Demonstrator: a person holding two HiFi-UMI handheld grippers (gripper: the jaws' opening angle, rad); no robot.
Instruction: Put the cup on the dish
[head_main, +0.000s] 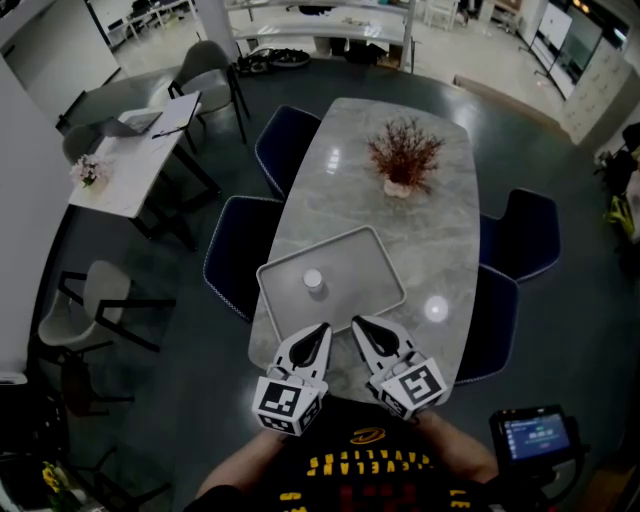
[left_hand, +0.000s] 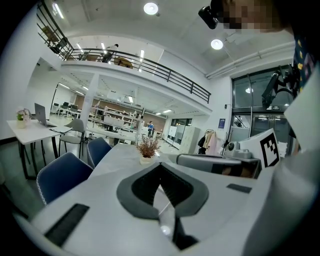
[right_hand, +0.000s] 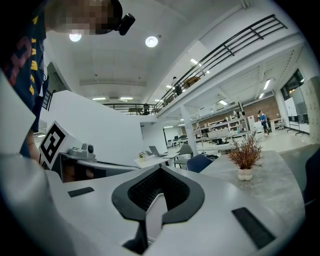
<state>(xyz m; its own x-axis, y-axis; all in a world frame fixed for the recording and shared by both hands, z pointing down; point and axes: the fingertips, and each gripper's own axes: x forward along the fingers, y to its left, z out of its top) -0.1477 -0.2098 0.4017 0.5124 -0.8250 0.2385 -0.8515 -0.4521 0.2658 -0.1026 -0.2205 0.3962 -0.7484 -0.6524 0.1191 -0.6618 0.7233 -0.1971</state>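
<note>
Both claws are closed with nothing between their jaws. In the head view, the left claw (head_main: 322, 328) and the right claw (head_main: 357, 321) lie side by side at 6 o'clock, over the near end of the table (head_main: 440, 240). Each points to 12 o'clock and the tips lean slightly toward one another. Each claw's own view shows its dark pads pressed together: left claw (left_hand: 160, 170), right claw (right_hand: 159, 174). The tips come up to the near rim of the dish (head_main: 365, 262); whether they touch it I cannot tell.

Standing upright on the dish, a little left of its middle, is the cup (head_main: 314, 281), small and white. It is at 12 o'clock from the claws, close ahead and clear of both. The dish is a grey rectangular tray, turned slightly askew on the table.

Farther along at 12 o'clock, toward the table's far end, stands a plant (head_main: 404, 155) with reddish twigs in a pale pot. It also shows ahead in the left gripper view (left_hand: 147, 148) and in the right gripper view (right_hand: 245, 156).

Blue chairs (head_main: 232, 265) line both long sides of the table. At 10 o'clock, well apart, a white desk (head_main: 120, 170) carries a laptop (head_main: 135, 123).
</note>
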